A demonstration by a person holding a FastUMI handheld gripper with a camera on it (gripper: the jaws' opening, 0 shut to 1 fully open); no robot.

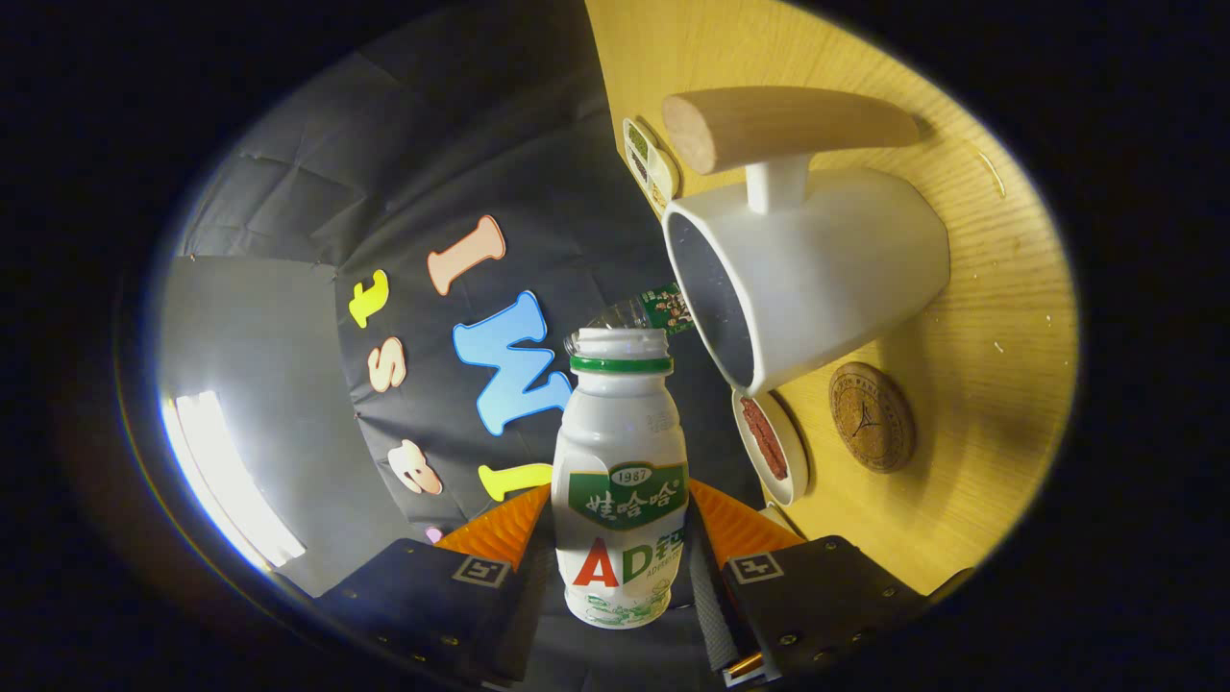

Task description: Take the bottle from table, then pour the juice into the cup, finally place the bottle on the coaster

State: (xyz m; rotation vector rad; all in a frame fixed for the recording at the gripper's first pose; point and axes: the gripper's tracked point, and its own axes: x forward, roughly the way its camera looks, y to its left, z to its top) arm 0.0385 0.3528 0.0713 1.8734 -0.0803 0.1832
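My hand-held gripper [620,538] pinching a white plastic bottle [620,490] at lower centre, white wooden-handled cup [817,269] upper right, round cork coaster [872,416] on my wooden surface [999,384].

Bottle [620,481] between gripper [615,538] fingers, cup [817,279] beyond.

Cloth-walled booth [317,192], wooden table [999,288]
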